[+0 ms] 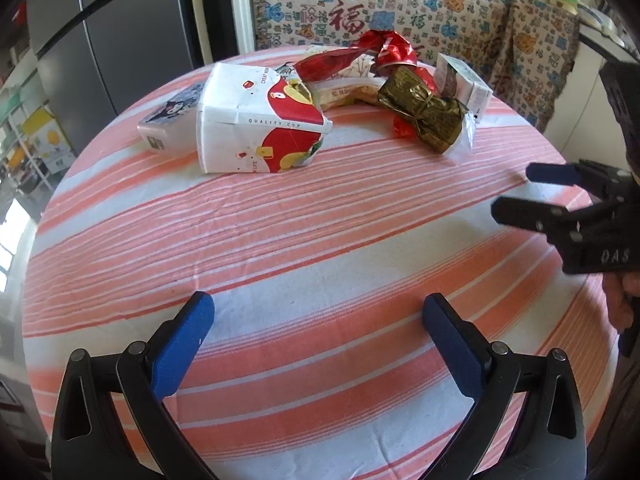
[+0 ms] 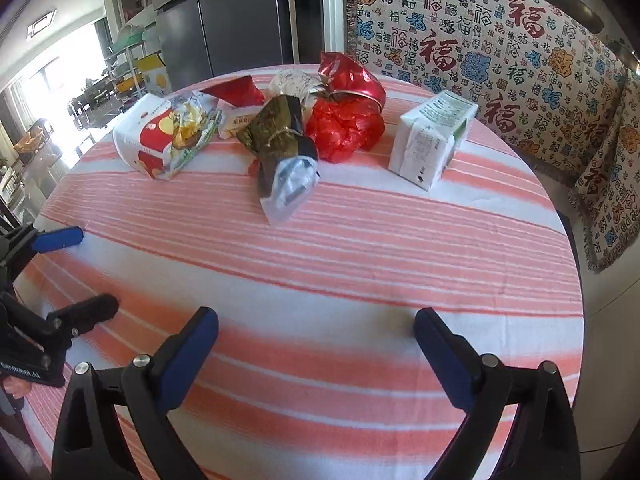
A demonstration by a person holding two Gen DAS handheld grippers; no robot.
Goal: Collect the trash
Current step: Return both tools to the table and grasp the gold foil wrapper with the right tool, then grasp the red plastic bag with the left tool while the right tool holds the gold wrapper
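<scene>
**Both jaws wide and empty, trash still heaped at the far side**

Nearest the lens in each wrist view are blue pads spread well apart over bare striped cloth: the left gripper [image 1: 318, 344] holds nothing, and the right gripper [image 2: 316, 356] likewise has only cloth between its pads. I read this as a ready stance, wide enough to take a bulky item.

Trash sits in one cluster toward the far rim of the round tabletop [image 1: 280, 240], well apart from both grippers. From the left: a crushed paper cup [image 1: 256, 120] on its side, leaning against a small printed carton [image 1: 172, 120] behind it. Next, a flat snack wrapper [image 1: 344, 94] under crumpled red foil [image 1: 372, 50]. A green-gold wrapper [image 1: 424, 114], tied at the middle, lies nearest my side of the heap, its clear plastic end pointing at the right gripper. A white drink box [image 2: 432, 142] lies on its side to the right, a little apart from the heap.

Judgement: collection has not started; nothing is lifted, and no bin shows in either view. The green-gold wrapper looks the easiest first pick, being foremost and unburied. The red foil overlaps its neighbours, so pulling it may drag them.

Behind the tabletop hangs a patterned cloth [image 2: 500, 52]; a dark refrigerator [image 2: 232, 16] stands to the left.
</scene>
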